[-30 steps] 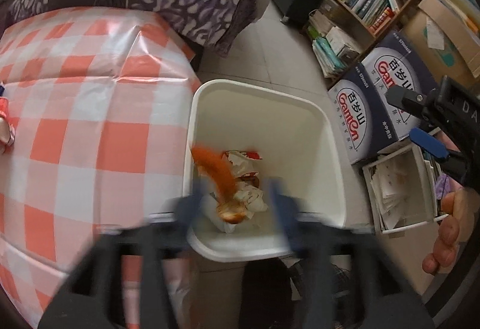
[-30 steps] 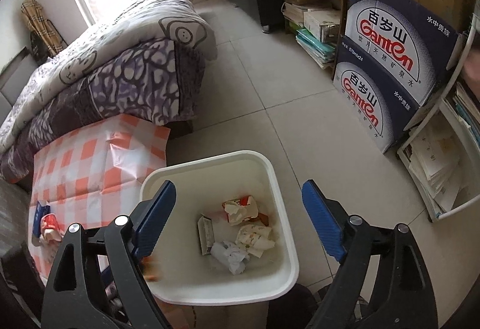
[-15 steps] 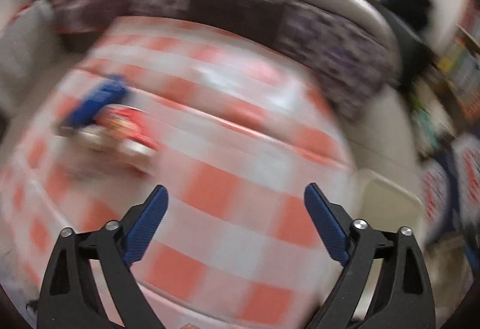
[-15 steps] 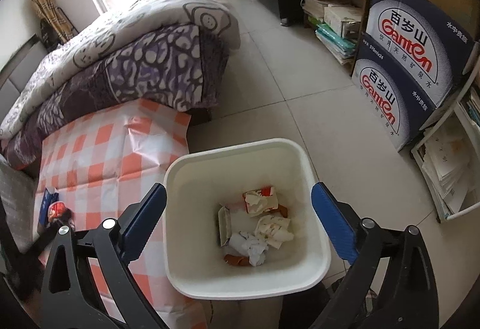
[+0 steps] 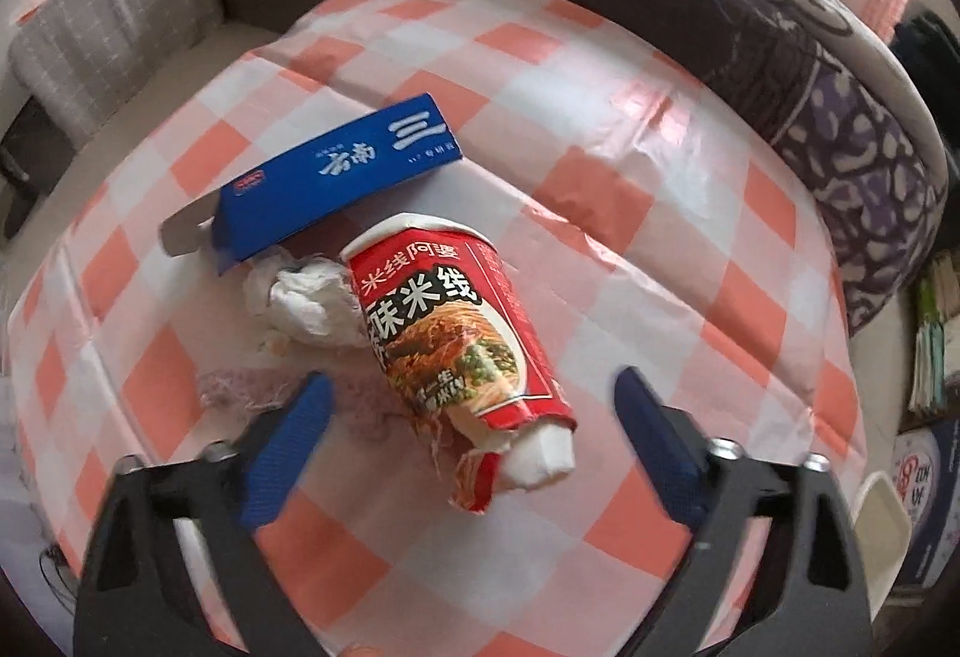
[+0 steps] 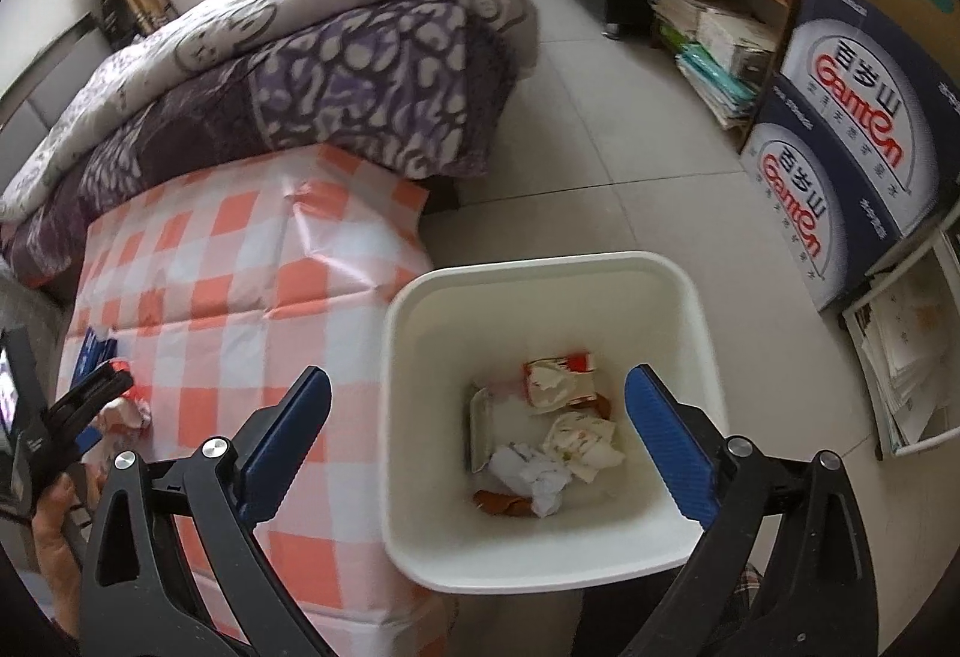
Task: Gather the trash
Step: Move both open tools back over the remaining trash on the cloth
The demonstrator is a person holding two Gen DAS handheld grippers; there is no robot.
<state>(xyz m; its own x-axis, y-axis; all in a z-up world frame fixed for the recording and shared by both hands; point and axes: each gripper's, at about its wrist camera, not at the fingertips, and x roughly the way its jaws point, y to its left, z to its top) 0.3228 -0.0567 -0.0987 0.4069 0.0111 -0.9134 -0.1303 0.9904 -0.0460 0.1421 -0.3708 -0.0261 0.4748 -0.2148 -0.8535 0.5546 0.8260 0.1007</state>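
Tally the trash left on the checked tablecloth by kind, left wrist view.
Blue carton: 1
Red noodle cup, crushed, on its side: 1
Crumpled white tissue: 1
Total: 3, all on the tablecloth ahead of the left gripper, which is open and holds nothing.

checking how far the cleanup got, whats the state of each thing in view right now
left gripper: open, empty, over the noodle cup
right gripper: open, empty, above the bin
noodle cup: crushed, on its side on the table
tissue: crumpled, beside the cup
blue box: lying flat, end flap open
bin: open, some trash at the bottom
table: trash not yet cleared
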